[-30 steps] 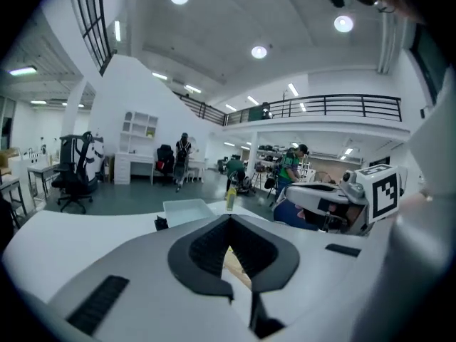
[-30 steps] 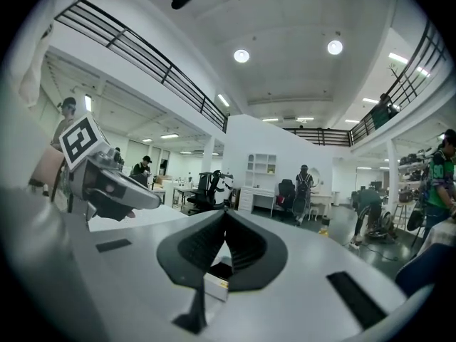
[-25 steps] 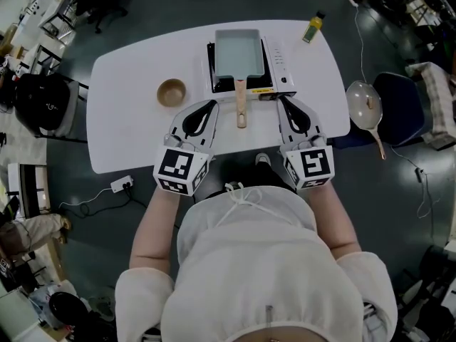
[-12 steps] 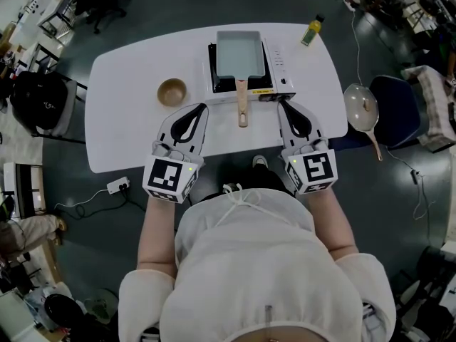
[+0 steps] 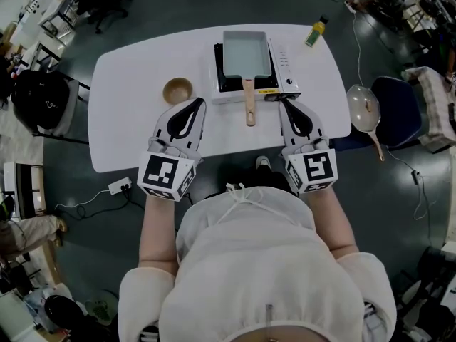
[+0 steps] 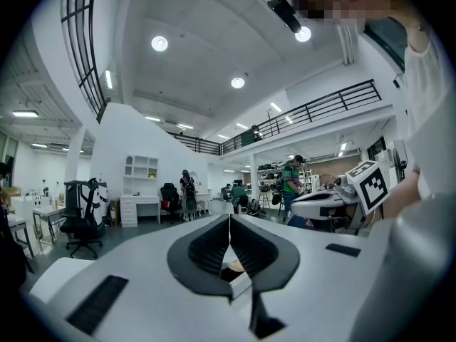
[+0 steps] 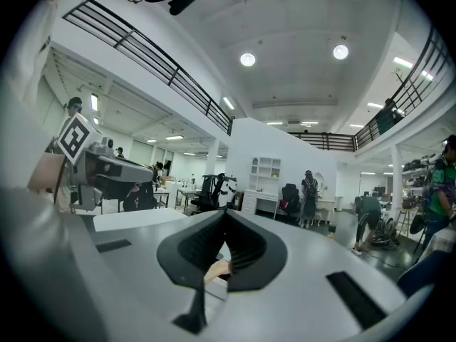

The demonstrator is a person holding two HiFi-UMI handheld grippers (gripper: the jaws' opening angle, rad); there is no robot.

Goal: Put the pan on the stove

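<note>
A rectangular pale pan (image 5: 246,54) sits on the portable stove (image 5: 285,68) at the table's far middle. Its wooden handle (image 5: 249,107) points toward me. My left gripper (image 5: 199,103) hovers over the table just left of the handle, shut and empty. My right gripper (image 5: 283,103) hovers just right of the handle, near the stove's front corner, also shut and empty. In the left gripper view the left gripper (image 6: 229,223) has its jaws closed together and is tilted up toward the room. The right gripper (image 7: 224,218) looks the same in the right gripper view.
A wooden bowl (image 5: 177,90) stands left of the stove on the white table (image 5: 128,84). A yellow bottle (image 5: 315,30) is at the far right corner. A round lidded pan (image 5: 364,107) rests on a blue chair (image 5: 399,109) to the right.
My left gripper has drawn back a little toward me and to the left. The right gripper and the pan on the stove have stayed put.
</note>
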